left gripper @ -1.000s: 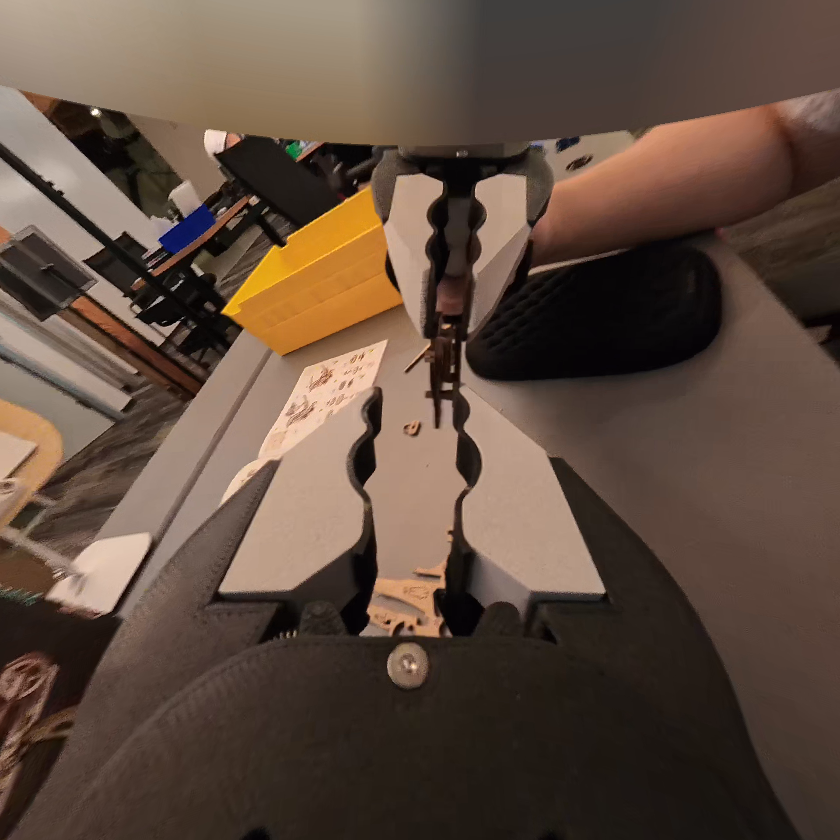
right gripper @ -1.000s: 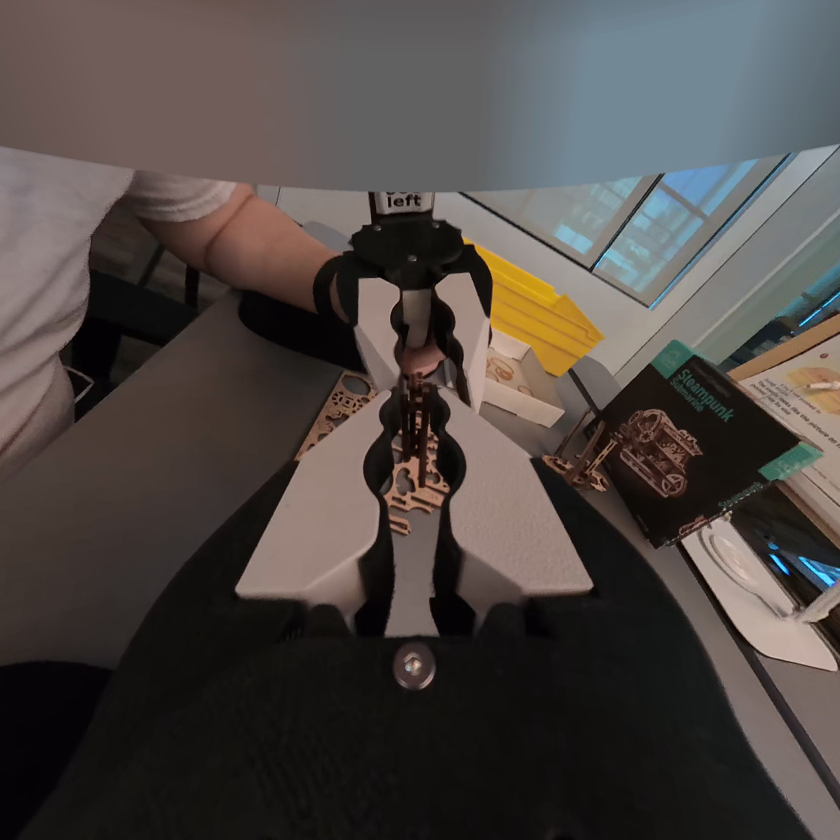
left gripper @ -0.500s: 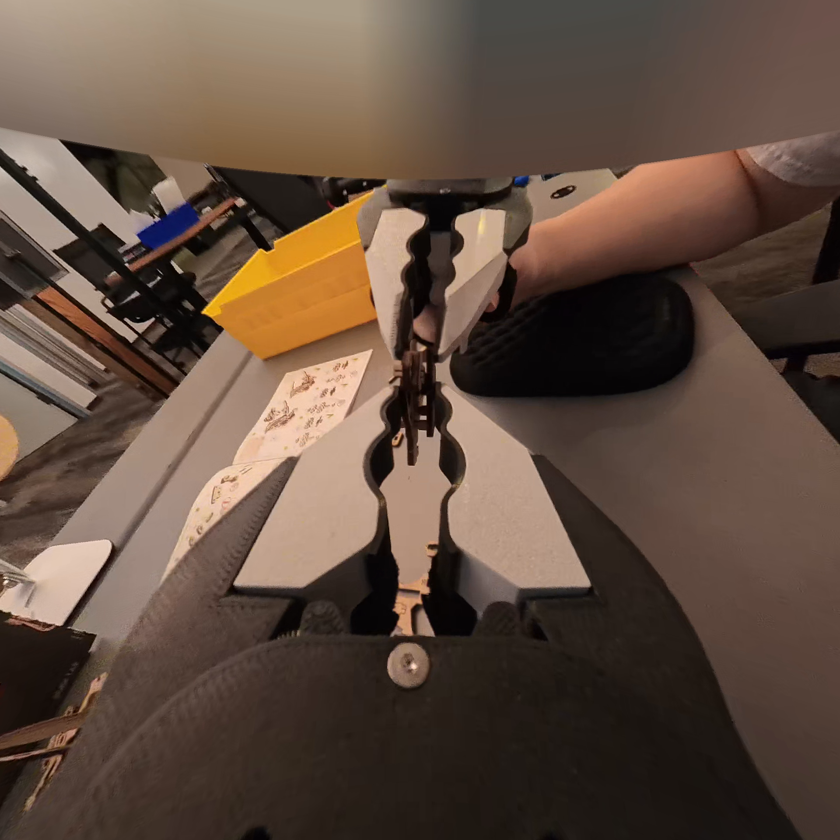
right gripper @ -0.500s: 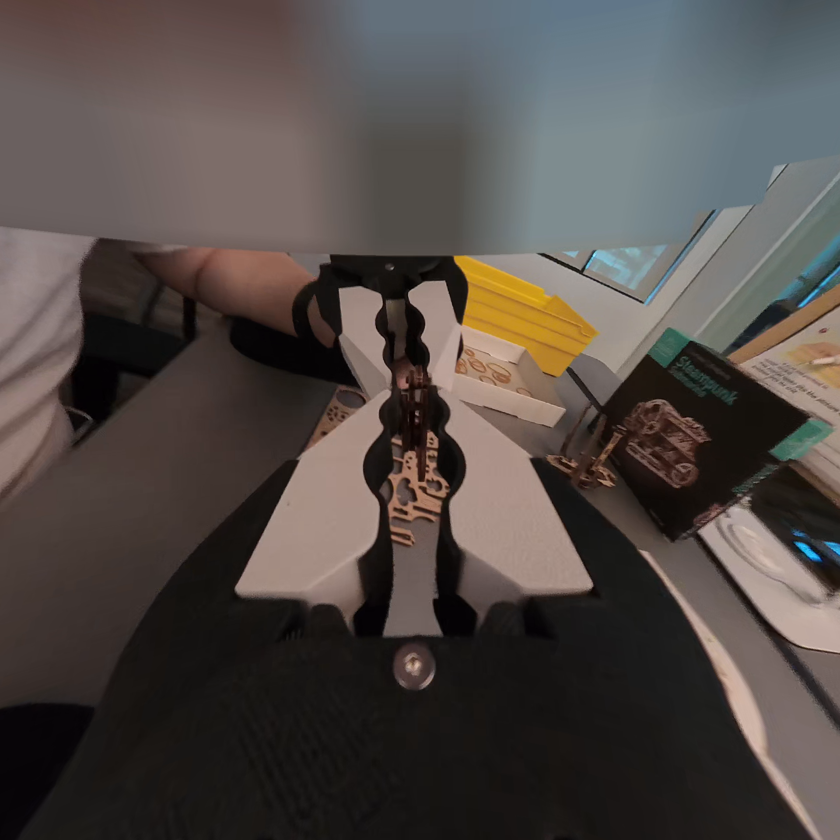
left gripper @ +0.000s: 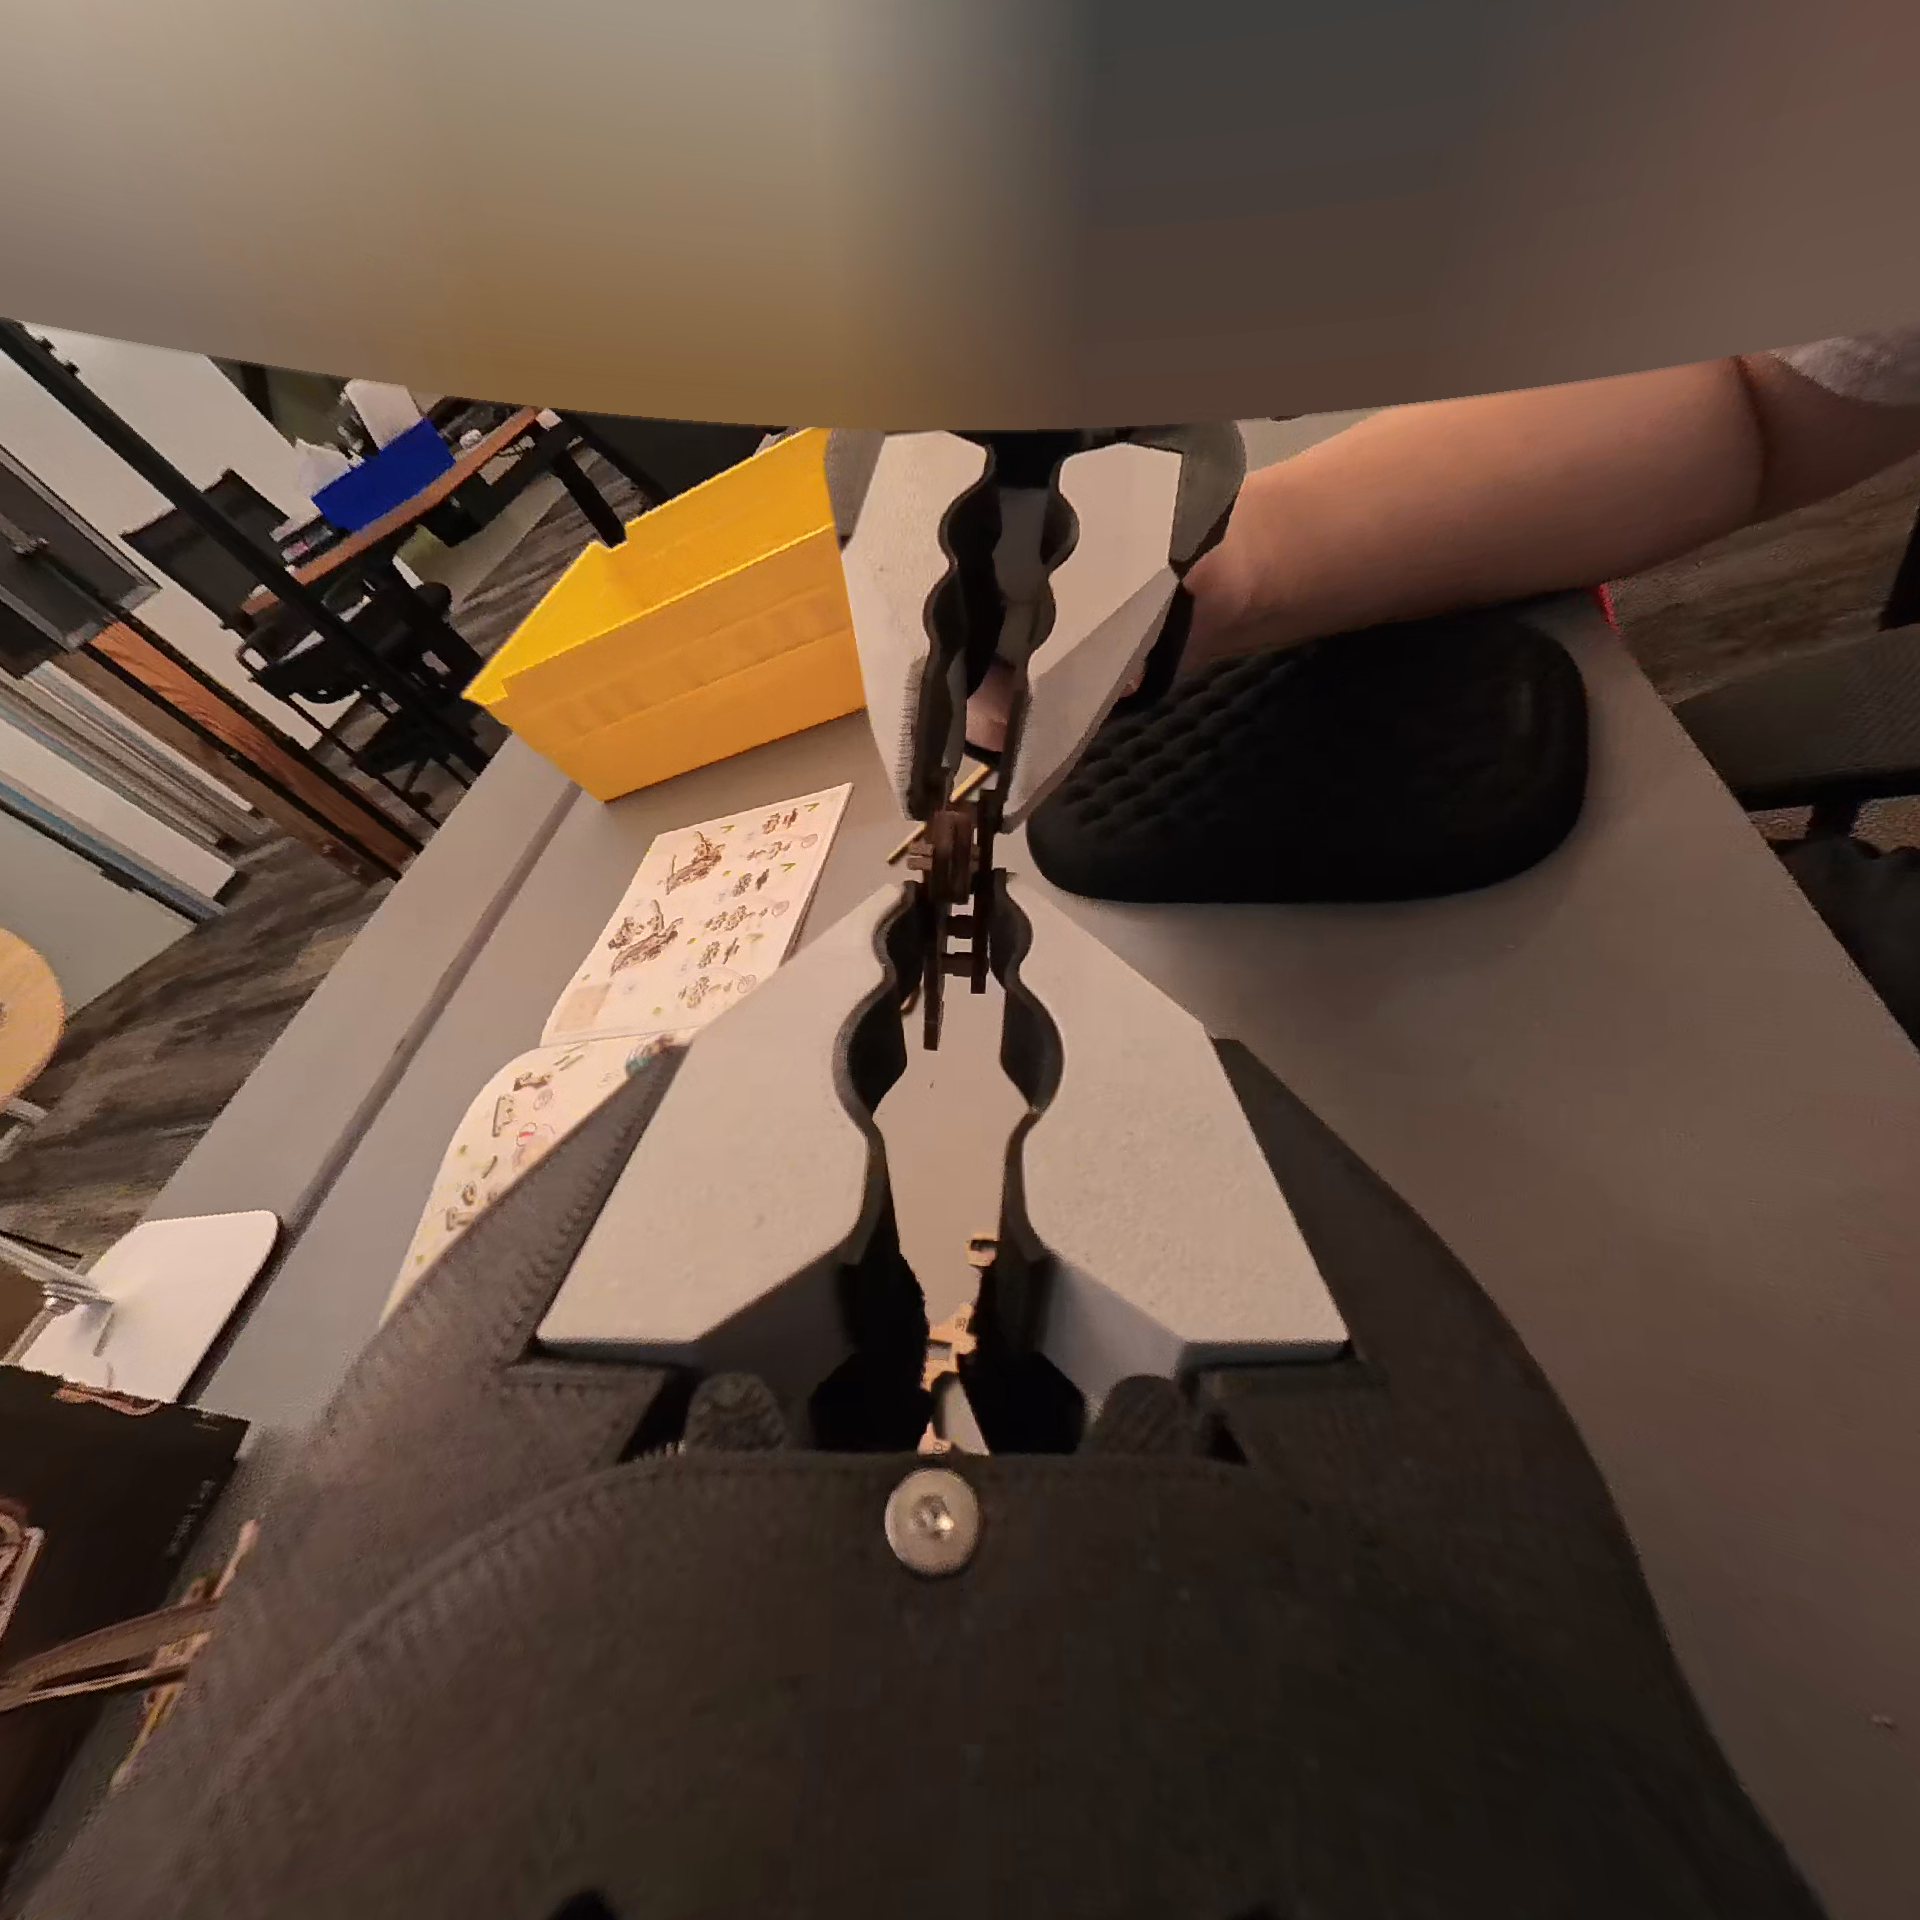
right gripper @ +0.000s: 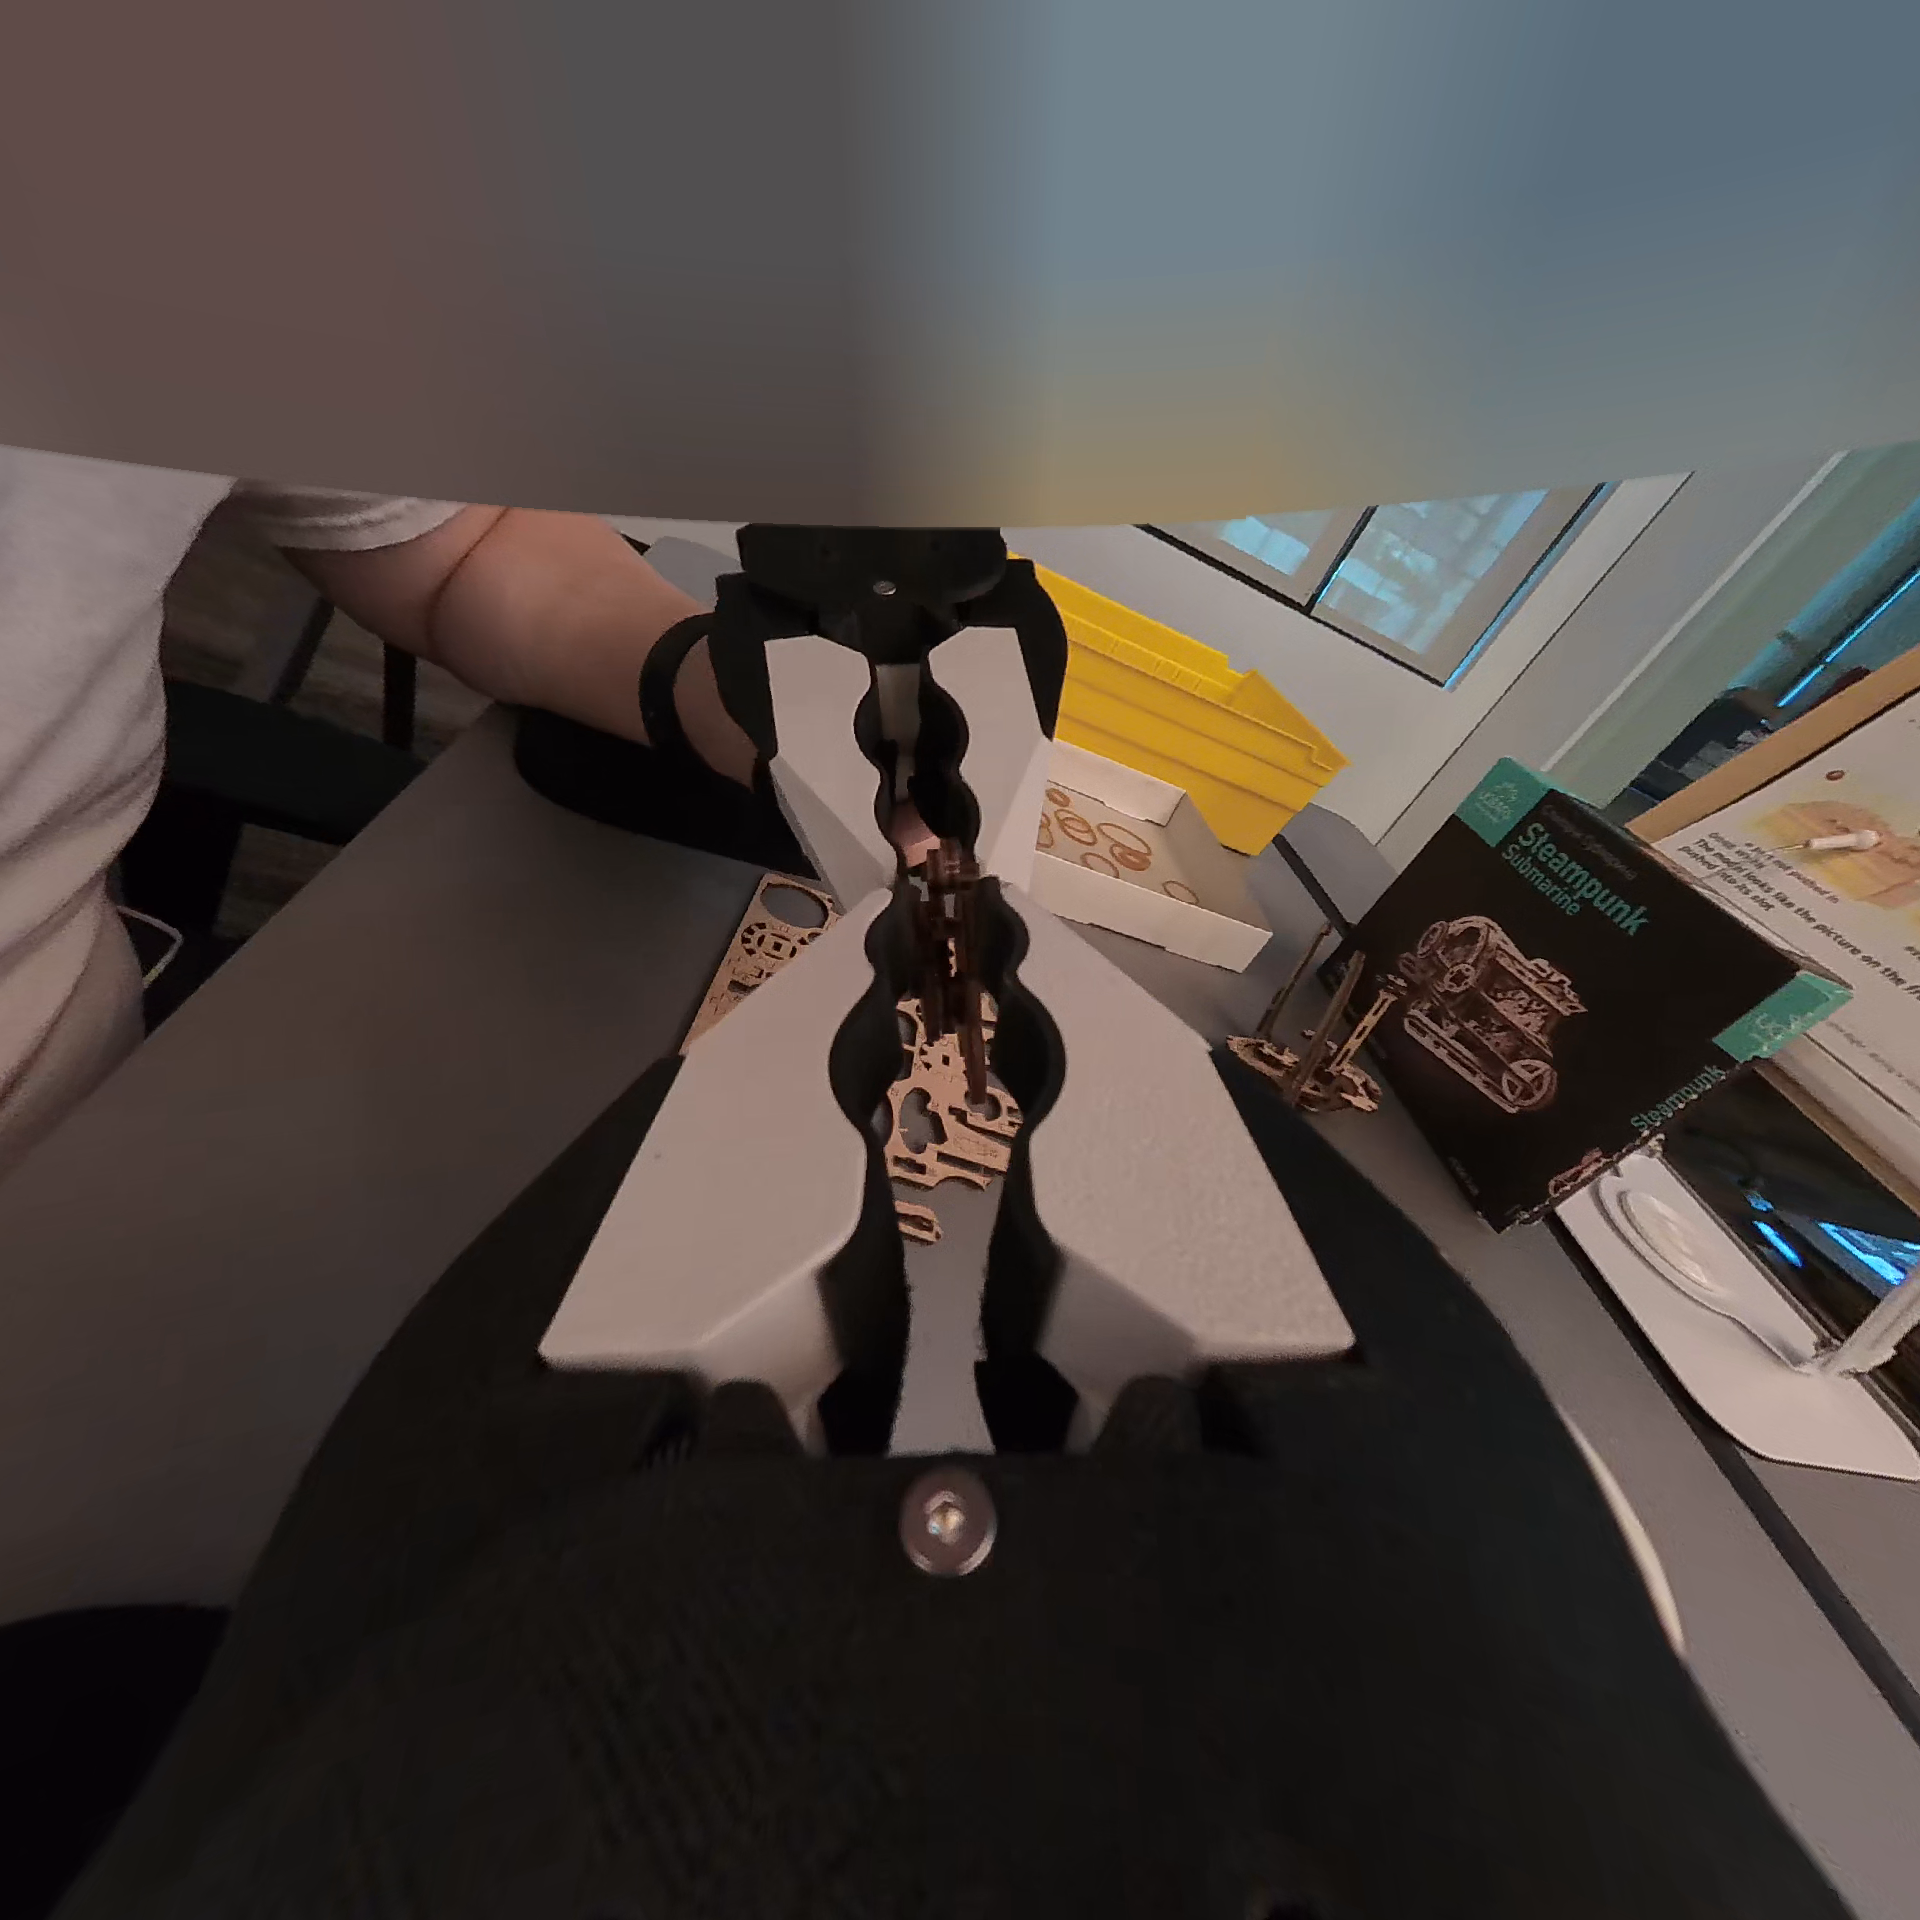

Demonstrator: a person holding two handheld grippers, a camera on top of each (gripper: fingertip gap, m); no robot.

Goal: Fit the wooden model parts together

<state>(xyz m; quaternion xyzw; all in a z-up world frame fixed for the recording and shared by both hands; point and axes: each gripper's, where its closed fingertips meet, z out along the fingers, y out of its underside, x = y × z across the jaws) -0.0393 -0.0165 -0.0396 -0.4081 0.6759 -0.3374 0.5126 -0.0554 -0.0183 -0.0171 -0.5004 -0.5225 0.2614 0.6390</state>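
A small dark wooden model assembly hangs in the air between my two grippers, which meet tip to tip above the grey table. My left gripper is shut on its near end. My right gripper comes from the far side and is shut on the other end. In the right wrist view the assembly sits between my right gripper's fingertips, with the left gripper opposite. How the parts join inside the grip is hidden.
On the table lie a yellow bin, an instruction sheet, a black padded rest, a white tray of rings, cut-out wooden sheets, a part-built wooden frame and the dark model box. My left and right fingertips are right by each other.
My left gripper was open a second ago and has closed on the assembly that the right gripper held. Both grippers have tilted slightly while staying tip to tip.
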